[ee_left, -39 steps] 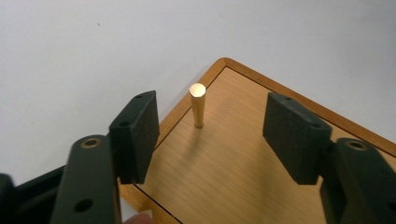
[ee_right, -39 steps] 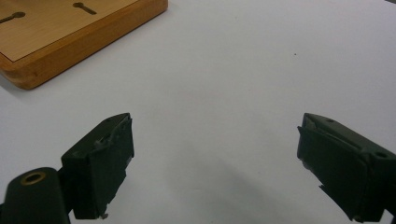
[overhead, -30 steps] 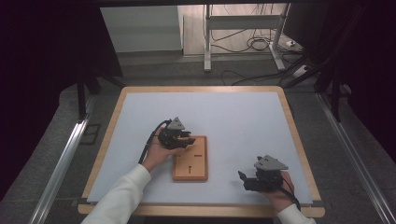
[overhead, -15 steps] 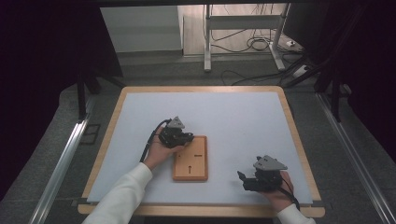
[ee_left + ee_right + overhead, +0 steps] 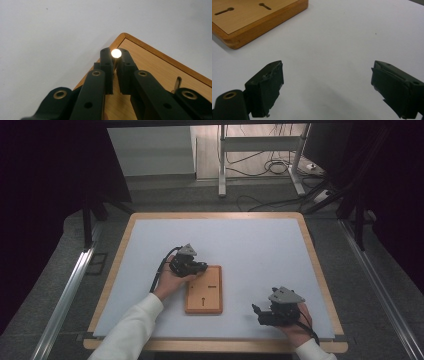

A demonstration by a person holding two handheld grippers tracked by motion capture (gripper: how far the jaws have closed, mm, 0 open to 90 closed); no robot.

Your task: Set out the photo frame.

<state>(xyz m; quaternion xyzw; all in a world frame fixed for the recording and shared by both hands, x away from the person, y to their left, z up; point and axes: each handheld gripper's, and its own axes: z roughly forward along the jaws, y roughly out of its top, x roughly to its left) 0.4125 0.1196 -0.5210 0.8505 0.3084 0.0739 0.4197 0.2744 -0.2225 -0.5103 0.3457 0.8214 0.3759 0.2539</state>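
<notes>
From the high view, a white mat covers a wood-framed table. A wooden board with keyhole-shaped slots lies flat on the mat, nearer the person's edge and a little left of the middle. The left gripper sits at the board's far left corner, held by the left hand in a white sleeve. The right gripper rests well apart from the board, low on the right side of the mat, its jaws pointing toward the board.

In the left gripper view, the two black jaws have just been closing and now stand narrow, pinched on a small brass-coloured pin — its rounded top glares bright between the tips. The pin stands just over the board's corner; whether its lower end touches the wood cannot be told. A small metal piece shows in the board's face to the right.

In the right gripper view, the jaws stand wide with nothing between them — bare white mat lies below. The board's rounded corner sits at upper left, two keyhole slots visible in its top.
</notes>
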